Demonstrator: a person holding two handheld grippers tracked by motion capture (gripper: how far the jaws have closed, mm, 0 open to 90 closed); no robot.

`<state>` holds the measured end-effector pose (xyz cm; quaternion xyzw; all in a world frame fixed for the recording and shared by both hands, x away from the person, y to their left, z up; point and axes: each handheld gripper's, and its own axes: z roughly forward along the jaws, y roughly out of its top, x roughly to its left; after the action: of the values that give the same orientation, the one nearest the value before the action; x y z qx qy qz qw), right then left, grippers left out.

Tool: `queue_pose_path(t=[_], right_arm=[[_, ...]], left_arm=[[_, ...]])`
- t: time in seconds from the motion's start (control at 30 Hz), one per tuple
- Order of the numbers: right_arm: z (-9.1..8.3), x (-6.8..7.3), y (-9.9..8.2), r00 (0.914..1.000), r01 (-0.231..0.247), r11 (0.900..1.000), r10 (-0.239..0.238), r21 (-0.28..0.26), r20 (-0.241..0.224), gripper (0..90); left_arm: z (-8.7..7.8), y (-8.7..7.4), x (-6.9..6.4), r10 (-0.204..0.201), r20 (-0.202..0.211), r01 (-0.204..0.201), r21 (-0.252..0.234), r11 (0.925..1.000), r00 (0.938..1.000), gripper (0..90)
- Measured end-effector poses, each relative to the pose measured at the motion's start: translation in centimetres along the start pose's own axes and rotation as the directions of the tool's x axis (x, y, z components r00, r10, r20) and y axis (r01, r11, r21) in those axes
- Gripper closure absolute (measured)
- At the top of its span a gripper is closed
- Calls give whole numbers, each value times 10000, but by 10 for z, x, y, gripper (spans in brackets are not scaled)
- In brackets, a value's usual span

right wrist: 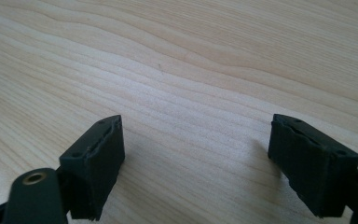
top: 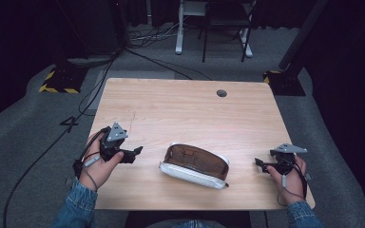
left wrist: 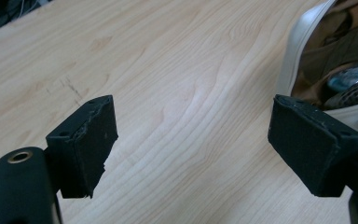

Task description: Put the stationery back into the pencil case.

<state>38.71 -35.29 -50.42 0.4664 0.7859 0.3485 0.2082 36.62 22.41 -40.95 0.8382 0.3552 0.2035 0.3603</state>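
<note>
A white pouch point(top: 194, 166) with a brown lining lies open near the table's front edge, between the two hands. In the left gripper view its white rim point(left wrist: 303, 37) and brown inside with dark items show at the upper right. My left gripper point(top: 137, 153) is held just left of the pouch, open, nothing between its pads point(left wrist: 91, 144). My right gripper point(top: 258, 164) is held to the right of the pouch, a short gap away, open too, its pads point(right wrist: 98, 163) over bare wood.
The light wooden table point(top: 185, 109) has a round cable hole point(top: 222, 93) at the back right. Beyond it stand a chair and desk legs point(top: 218, 28), cables on grey floor, and stands with weighted bases point(top: 59, 78) at both back corners.
</note>
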Motion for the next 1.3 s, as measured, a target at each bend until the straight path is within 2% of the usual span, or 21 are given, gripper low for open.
queue_pose_path(t=[0.2,0.37,0.47,0.6,0.7,1.0,1.03,1.13,1.23,1.27,1.3], right_arm=[[0,0,0,10000,-14,10000,14,7,-2,188],[0,0,0,10000,-7,10000,7,3,0,188],[0,0,0,10000,-14,10000,14,7,-2,188],[0,0,0,10000,-13,10000,13,7,0,188],[0,0,0,10000,-8,10000,8,4,-1,188],[0,0,0,10000,-4,10000,4,5,2,188],[0,0,0,10000,-15,10000,15,-2,0,188],[0,0,0,10000,6,10000,-6,-6,-7,188],[0,0,0,10000,-18,10000,18,8,3,188],[0,0,0,10000,-5,10000,5,2,-1,188],[0,0,0,10000,5,10000,-5,-4,-9,188]], left_arm=[[5,-18,9,-261,-125,265,298,9992,9996,161],[9,-34,12,-425,-50,426,496,9979,9991,162],[13,-42,14,-426,-57,429,623,9971,9991,162],[18,-52,19,-228,-184,243,841,9962,9996,163],[22,-60,22,-313,-134,325,1013,9943,9994,163],[29,-72,25,-557,-1,554,1049,9929,9984,163],[30,-72,26,-427,-35,428,1066,9934,9991,163],[35,-76,26,-475,-6,473,1166,9921,9989,163],[40,-77,25,-345,-50,349,1133,9929,9994,162],[42,-78,25,-368,62,359,1109,9932,9993,162],[44,-79,24,-374,99,358,1286,9910,9993,162]])
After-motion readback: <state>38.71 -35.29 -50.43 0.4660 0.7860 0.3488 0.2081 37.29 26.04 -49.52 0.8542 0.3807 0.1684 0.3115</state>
